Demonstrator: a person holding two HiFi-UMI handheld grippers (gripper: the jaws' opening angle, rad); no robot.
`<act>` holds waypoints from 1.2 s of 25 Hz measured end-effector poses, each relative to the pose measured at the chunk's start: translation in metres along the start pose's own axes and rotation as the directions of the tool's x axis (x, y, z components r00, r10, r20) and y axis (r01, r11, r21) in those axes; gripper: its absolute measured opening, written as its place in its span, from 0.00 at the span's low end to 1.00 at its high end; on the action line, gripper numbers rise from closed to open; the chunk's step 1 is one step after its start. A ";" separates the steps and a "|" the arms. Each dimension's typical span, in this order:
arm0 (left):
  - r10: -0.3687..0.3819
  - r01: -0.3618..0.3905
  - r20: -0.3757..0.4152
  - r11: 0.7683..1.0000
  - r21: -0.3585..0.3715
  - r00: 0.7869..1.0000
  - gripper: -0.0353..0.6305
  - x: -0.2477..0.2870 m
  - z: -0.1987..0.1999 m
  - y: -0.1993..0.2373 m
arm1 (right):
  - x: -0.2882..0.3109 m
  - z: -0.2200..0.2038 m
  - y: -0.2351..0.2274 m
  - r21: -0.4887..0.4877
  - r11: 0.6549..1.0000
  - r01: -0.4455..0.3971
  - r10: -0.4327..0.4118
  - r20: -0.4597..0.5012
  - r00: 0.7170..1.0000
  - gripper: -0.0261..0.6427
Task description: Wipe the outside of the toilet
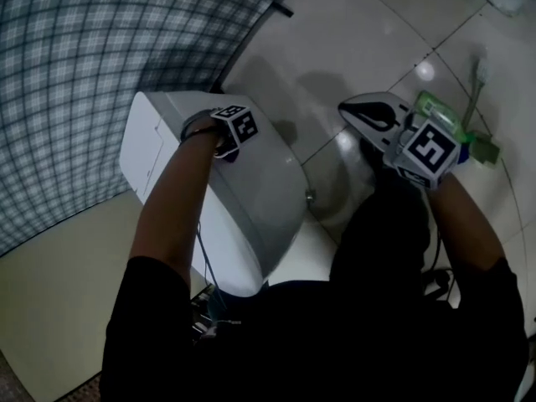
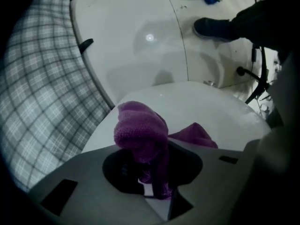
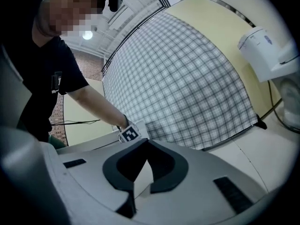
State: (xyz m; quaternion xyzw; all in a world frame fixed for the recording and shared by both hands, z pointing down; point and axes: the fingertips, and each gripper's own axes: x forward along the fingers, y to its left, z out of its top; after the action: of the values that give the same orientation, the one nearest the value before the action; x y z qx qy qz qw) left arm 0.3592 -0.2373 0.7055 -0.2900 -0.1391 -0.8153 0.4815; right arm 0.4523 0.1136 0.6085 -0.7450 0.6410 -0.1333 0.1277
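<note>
The white toilet (image 1: 251, 191) stands at the middle left of the head view, beside a plaid wall. My left gripper (image 1: 228, 143) rests on its top, shut on a purple knitted cloth (image 2: 140, 130). The cloth bunches up between the jaws and trails onto the toilet's white surface (image 2: 206, 107). The left gripper (image 2: 152, 184) fills the bottom of its own view. My right gripper (image 1: 373, 114) hangs over the floor to the right of the toilet, away from it. In its own view the right gripper (image 3: 140, 184) has its jaws together with nothing between them, and points at the plaid wall.
A plaid wall (image 1: 100, 48) curves behind the toilet. On the tiled floor lie a green and blue item (image 1: 440, 111) and a white-handled tool (image 1: 479, 74). A dark shoe (image 2: 213, 28) stands near the toilet base. A white wall box (image 3: 262, 50) hangs with a cable.
</note>
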 end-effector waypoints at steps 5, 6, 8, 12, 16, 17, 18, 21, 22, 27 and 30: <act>-0.026 0.029 -0.064 0.998 0.062 0.998 0.21 0.043 0.056 -0.028 | -0.010 -0.017 -0.009 0.008 1.000 0.021 -0.021 -0.058 0.998 0.05; -0.023 0.027 -0.063 0.997 0.066 0.998 0.21 0.050 0.062 -0.036 | -0.010 -0.021 -0.008 0.009 1.000 0.016 -0.015 -0.069 0.998 0.05; -0.022 0.024 -0.030 0.997 0.068 0.999 0.21 0.053 0.074 -0.052 | -0.011 -0.027 -0.004 0.008 1.000 0.006 -0.005 -0.085 0.996 0.05; -0.050 0.046 0.162 0.999 0.030 0.986 0.21 0.012 0.089 -0.075 | -0.002 -0.022 0.014 -0.028 1.000 -0.004 0.002 -0.093 0.996 0.05; 0.011 -0.002 0.319 1.000 -0.030 0.948 0.21 -0.042 0.049 -0.087 | 0.021 0.000 0.058 -0.030 0.999 -0.023 0.020 -0.067 0.998 0.05; 0.041 -0.020 0.347 0.998 -0.062 0.937 0.21 -0.053 0.036 -0.085 | 0.026 0.008 0.067 -0.039 0.999 -0.033 0.030 -0.059 0.998 0.05; 0.073 -0.039 0.366 0.994 -0.099 0.928 0.21 -0.062 0.023 -0.081 | 0.031 0.017 0.073 -0.058 0.997 -0.046 0.042 -0.054 0.998 0.05; 0.144 -0.090 0.367 0.983 -0.160 0.919 0.21 -0.075 -0.015 -0.077 | 0.040 0.030 0.089 -0.115 0.992 -0.059 0.052 -0.060 0.997 0.05; 0.157 -0.101 0.360 0.980 -0.169 0.920 0.21 -0.077 -0.025 -0.076 | 0.041 0.032 0.092 -0.126 0.990 -0.058 0.050 -0.066 0.997 0.05; 0.168 -0.054 0.426 0.962 -0.267 0.889 0.21 -0.113 -0.026 -0.051 | 0.050 0.062 0.059 -0.155 0.984 -0.086 0.078 -0.055 0.995 0.05; 0.194 -0.073 0.447 0.959 -0.273 0.873 0.21 -0.122 -0.025 -0.045 | 0.056 0.070 0.059 -0.170 0.983 -0.062 0.056 -0.043 0.998 0.05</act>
State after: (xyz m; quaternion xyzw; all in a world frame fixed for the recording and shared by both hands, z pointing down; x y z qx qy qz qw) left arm 0.3563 -0.1415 0.6136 -0.5452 -0.1284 -0.6961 0.4491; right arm 0.4312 0.0505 0.5238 -0.7312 0.6743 -0.0878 0.0548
